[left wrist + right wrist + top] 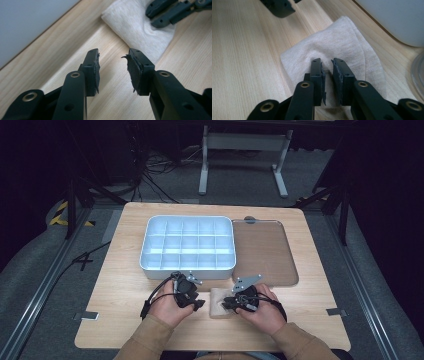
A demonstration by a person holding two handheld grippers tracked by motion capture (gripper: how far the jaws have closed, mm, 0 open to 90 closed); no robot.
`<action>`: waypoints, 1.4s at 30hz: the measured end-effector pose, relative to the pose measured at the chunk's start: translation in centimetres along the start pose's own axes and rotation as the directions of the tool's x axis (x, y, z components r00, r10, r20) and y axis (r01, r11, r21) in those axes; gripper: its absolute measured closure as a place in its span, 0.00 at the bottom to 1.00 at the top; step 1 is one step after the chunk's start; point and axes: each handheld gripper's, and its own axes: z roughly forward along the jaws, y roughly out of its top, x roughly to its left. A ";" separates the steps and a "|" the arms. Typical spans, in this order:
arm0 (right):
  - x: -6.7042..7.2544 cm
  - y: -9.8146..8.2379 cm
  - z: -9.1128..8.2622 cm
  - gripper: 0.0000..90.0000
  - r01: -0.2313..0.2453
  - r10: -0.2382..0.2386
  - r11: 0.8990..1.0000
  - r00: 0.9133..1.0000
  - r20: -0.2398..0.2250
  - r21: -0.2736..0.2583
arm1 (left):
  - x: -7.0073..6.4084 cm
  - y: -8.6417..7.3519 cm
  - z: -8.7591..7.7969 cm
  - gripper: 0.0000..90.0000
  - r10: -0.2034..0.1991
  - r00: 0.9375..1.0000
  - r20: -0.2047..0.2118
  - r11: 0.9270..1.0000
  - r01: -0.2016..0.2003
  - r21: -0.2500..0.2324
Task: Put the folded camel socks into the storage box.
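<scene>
**Both grippers at the cloth, near edge of the counter**

**Cloth.** A small beige cloth (218, 302) lies flat on the wooden counter (125, 270), close to the near edge and between the person's two hands. It sits just in front of the organiser's near right corner. In the right gripper view the cloth (342, 47) is folded, with a raised crease running toward the fingers.

**Right gripper.** The right gripper (231, 303) is over the right part of the cloth. In the right gripper view its fingers (316, 75) stand a narrow gap apart, with the crease of the cloth lying in that gap. The pads do not visibly press the fabric, so the fingers are released, not clenched on it.

**Left gripper.** The left gripper (200, 304) rests just left of the cloth. In the left gripper view its fingers (91, 72) are spread, with bare counter between them. The cloth (137, 27) lies beyond the tips and does not touch them. The right finger's pad is frayed at its upper edge.

**Surroundings.** A white organiser (187, 245) with a grid of compartments stands at the counter's centre. A brown tray (262, 252) lies just beside it, on its right.
</scene>
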 end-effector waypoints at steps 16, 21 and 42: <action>-0.6 -1.0 0.0 0.98 -0.012 0.011 0.999 1.000 -0.023 -0.051 | -0.6 1.2 2.2 0.97 0.080 0.997 0.014 0.992 -0.081 0.101; -0.5 -1.1 0.0 0.98 -0.011 0.010 0.998 1.000 -0.016 -0.059 | -0.8 1.5 2.6 1.00 0.099 0.995 0.004 0.987 -0.098 0.125; -0.3 -1.2 0.0 0.98 -0.009 0.009 0.998 1.000 0.000 -0.068 | -3.0 2.9 2.6 1.00 0.271 0.962 0.021 0.962 -0.272 0.029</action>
